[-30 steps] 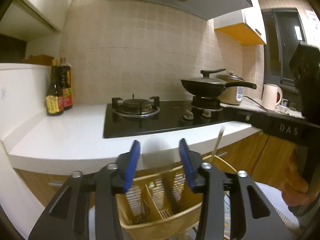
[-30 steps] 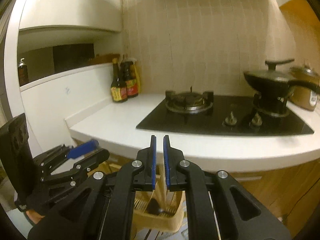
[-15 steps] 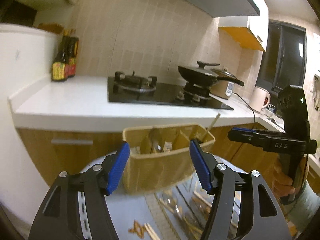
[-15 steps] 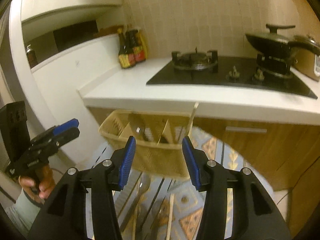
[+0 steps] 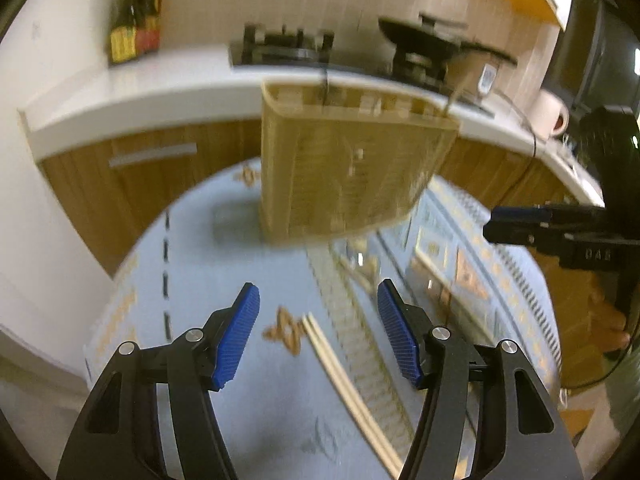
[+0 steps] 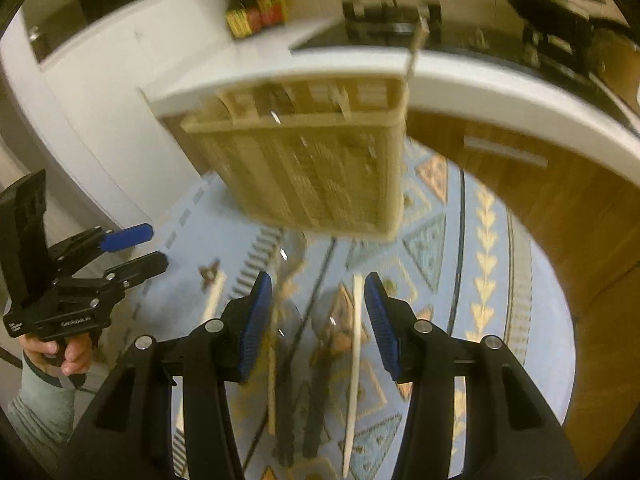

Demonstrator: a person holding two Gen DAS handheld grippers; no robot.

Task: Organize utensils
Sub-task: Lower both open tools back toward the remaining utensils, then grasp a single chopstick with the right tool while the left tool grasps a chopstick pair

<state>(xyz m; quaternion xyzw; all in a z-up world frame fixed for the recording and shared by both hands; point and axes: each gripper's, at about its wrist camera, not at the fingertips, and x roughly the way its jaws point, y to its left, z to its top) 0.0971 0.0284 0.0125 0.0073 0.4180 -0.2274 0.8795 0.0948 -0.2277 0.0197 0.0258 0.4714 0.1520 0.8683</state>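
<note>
Chopsticks (image 5: 344, 376) flat on surface (image 5: 224, 264) near front edge, caddy (image 5: 344, 168) at back edge. Light, stiff, thin, likely slippery; grip mid-length. Left tongs (image 5: 318, 334) apart above them. Right tongs (image 6: 318, 320) apart over spoons (image 6: 316, 344).

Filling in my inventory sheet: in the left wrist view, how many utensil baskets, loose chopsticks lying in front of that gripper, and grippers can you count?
Utensil basket: 1
Loose chopsticks: 2
Grippers: 2 (left gripper, right gripper)
Total: 5
</note>
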